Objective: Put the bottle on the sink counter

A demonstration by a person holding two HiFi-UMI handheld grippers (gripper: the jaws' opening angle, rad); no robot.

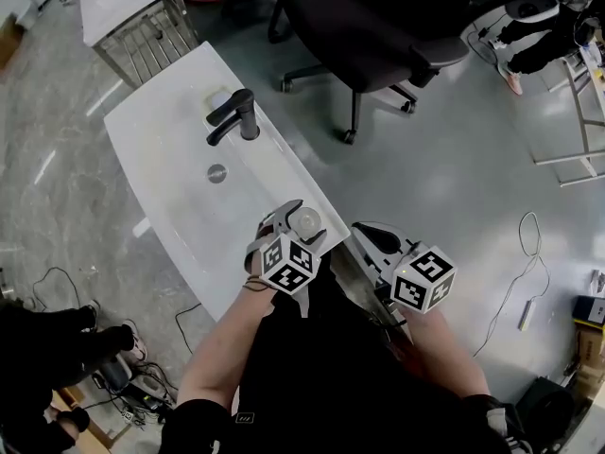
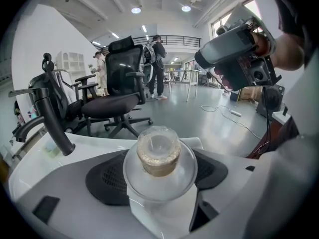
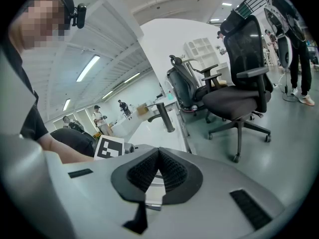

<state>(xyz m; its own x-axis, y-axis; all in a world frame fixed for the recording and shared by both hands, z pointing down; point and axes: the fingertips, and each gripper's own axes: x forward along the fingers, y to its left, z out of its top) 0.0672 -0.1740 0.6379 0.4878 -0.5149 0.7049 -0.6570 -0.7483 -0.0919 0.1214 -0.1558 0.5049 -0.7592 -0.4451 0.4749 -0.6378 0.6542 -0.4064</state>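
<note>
A black short-sleeved top [image 1: 302,367] covers the person. The left gripper [image 1: 298,219] and right gripper [image 1: 371,235] have pale grey shells, black ribbed pads [image 3: 174,172] and, at 6 o'clock of the jaws, white cubes [image 1: 286,264] bearing black square markers.

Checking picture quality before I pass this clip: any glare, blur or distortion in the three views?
Head view: even light, sharp, only a soft sheen on the floor. Left gripper view: strong fisheye with dark corners, and the ceiling lamps glare, yet the bottle between the left fingers is clear. Right gripper view: same fisheye, a mosaic patch top left, the closed right fingers sharp.
</note>
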